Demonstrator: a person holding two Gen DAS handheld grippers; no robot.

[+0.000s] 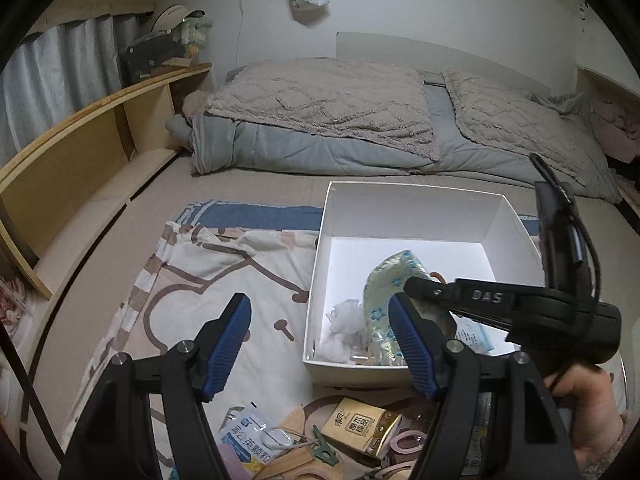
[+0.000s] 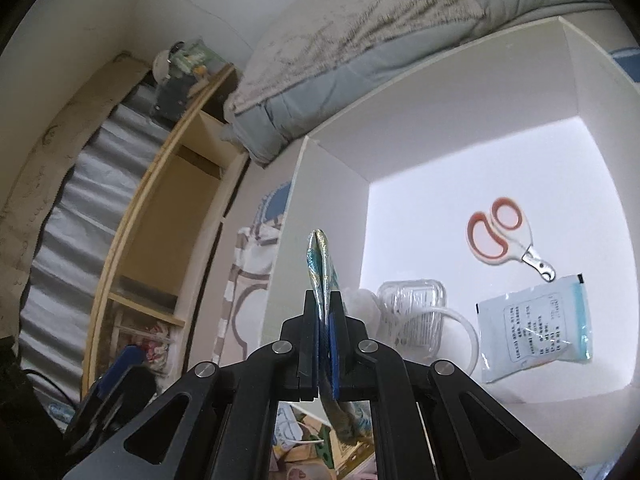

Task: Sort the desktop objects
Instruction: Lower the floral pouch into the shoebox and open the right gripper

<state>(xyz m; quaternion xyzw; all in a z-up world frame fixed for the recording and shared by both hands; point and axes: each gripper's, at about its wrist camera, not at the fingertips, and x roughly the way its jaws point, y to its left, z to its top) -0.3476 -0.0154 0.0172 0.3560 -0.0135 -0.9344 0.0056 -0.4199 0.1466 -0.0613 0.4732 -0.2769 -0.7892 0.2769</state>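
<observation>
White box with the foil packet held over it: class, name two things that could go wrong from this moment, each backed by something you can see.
1. The right gripper pinches the thin foil packet edge-on; released here, it may land on the cotton balls and clear case, leaving an untidy pile.
2. The packet hangs close to the white box left wall; a sideways drift might drop it outside.

The left gripper tilts downward with its blue-padded jaws standing apart and nothing between them, while the right gripper — also angled down, a bare hand behind it — is clamped tight.
</observation>
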